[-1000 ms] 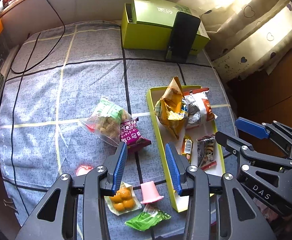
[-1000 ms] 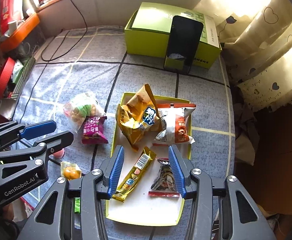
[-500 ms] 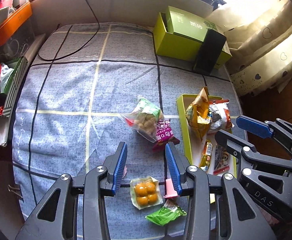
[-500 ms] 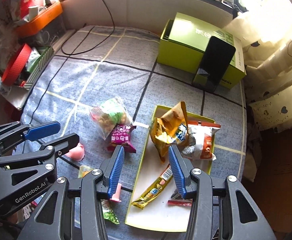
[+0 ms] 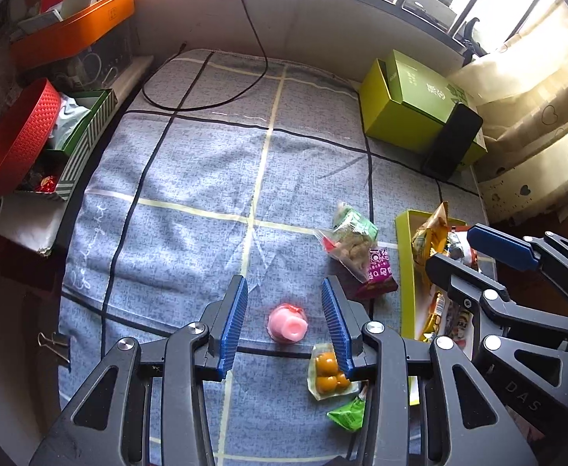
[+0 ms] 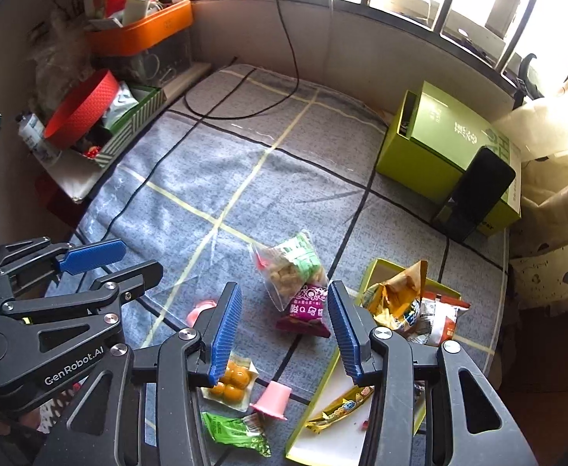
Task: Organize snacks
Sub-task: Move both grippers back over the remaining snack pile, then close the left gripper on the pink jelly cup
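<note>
Seen from above: left gripper (image 5: 284,326) hanging over a grey checked tablecloth (image 5: 190,178), jaws parted and empty, a pink jelly cup (image 5: 287,324) lying on its side straight below, framed between the blue pads, untouched. Nearer to the left hand than the right. Right gripper (image 6: 282,328) likewise parted and empty, above a purple snack packet (image 6: 306,312). Yellow tray (image 5: 405,272) of snacks off to the right.

The right tool (image 6: 284,330) perhaps hides part of the tray (image 6: 324,382).
</note>
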Demonstrator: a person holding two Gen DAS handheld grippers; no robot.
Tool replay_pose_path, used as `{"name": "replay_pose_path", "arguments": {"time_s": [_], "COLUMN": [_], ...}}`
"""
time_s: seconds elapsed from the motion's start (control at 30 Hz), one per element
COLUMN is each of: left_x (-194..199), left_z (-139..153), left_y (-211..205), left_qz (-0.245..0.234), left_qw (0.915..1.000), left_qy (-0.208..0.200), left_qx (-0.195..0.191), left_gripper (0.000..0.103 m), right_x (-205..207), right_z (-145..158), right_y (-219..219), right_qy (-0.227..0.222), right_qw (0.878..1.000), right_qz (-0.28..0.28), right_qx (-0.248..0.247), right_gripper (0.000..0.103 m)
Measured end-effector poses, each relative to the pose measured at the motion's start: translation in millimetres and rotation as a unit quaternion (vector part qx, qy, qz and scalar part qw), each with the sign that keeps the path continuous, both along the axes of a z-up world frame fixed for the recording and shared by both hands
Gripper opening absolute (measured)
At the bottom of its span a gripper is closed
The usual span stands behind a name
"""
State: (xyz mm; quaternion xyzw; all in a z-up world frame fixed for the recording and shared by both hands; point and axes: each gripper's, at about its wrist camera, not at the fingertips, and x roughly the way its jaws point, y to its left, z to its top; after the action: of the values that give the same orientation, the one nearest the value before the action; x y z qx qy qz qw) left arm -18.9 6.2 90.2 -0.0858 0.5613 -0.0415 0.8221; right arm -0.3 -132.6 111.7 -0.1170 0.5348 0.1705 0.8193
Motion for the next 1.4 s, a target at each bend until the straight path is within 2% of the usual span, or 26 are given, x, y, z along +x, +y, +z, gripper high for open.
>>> {"name": "replay_pose_path", "arguments": {"time_s": [0.3, 0.8, 1.1, 1.4], "left_x": [-5, -7, -10, -14], "left_z": [2, -7, -28, -56], "left_y": [10, 11, 10, 9], "left_qz": [0.005, 0.004, -0.004, -0.016], "left_qw": [1.0000, 0.9999, 0.9993, 0.9969], "left_qy": [-0.002, 0.009, 0.037, 0.076], "left_qx": [0.000, -0.007, -0.004, -0.009], "left_gripper": [0.041, 0.041, 0.041, 0.041], "right_x": [-3, -3, -4, -7], "right_z": [1, -5, -20, -50], "right_y": [17, 21, 20, 7], "right_qy": [0.000, 0.008, 0.026, 0.070], "right_qw": [1.000, 1.000, 0.999, 0.997], "right_qz": [0.016, 0.019, 0.022, 0.012], "right_qx": [0.000, -0.009, -0.009, 0.000], "right_gripper": [0.045, 0.045, 0.045, 0.045]}}
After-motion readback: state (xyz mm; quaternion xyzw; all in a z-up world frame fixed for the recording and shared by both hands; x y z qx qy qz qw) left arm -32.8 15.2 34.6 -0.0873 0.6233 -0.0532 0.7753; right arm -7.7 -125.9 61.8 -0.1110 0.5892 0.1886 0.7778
